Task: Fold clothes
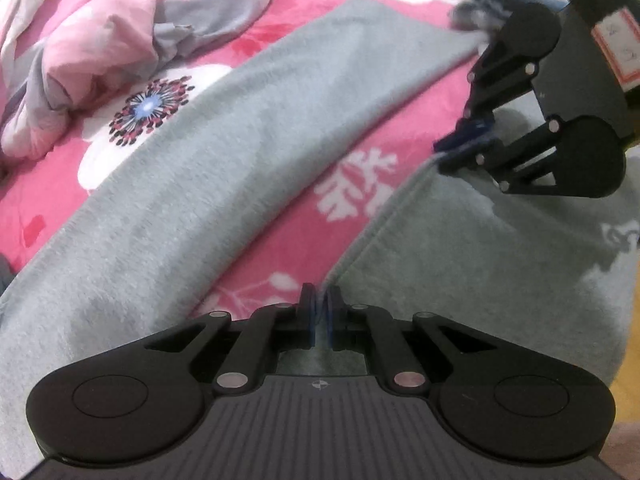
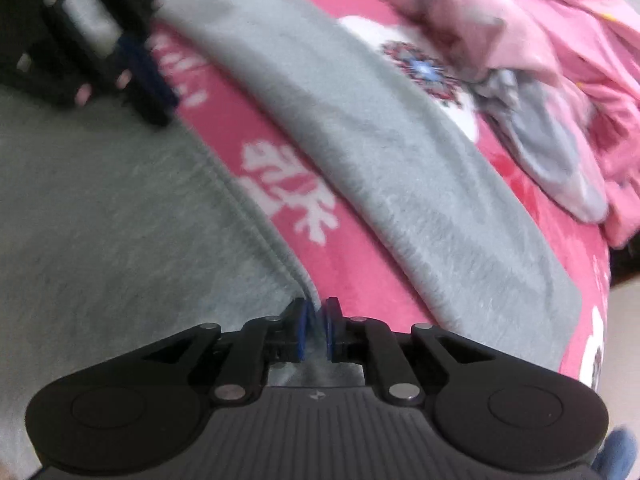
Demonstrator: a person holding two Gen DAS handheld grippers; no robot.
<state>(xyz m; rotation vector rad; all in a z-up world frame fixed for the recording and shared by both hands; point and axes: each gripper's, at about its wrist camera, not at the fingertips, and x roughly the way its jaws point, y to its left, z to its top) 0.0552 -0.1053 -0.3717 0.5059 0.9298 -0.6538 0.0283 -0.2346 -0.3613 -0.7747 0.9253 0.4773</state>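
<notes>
Both hand-held grippers, left (image 1: 320,312) & right (image 2: 316,322), pinched tight on grey garment (image 1: 200,184) hem over pink bedsheet (image 1: 296,232).

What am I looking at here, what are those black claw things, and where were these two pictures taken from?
Each black claw is a hand-held gripper with a camera on it looking along its two fingers. One picture is from the left gripper, the other from the right gripper; each also shows in the other's view. Both are shut on the edge of a grey garment, which lies on a pink flowered bedsheet. A crumpled pile of pink and grey clothes sits further back. The pictures are somewhat blurred.
</notes>
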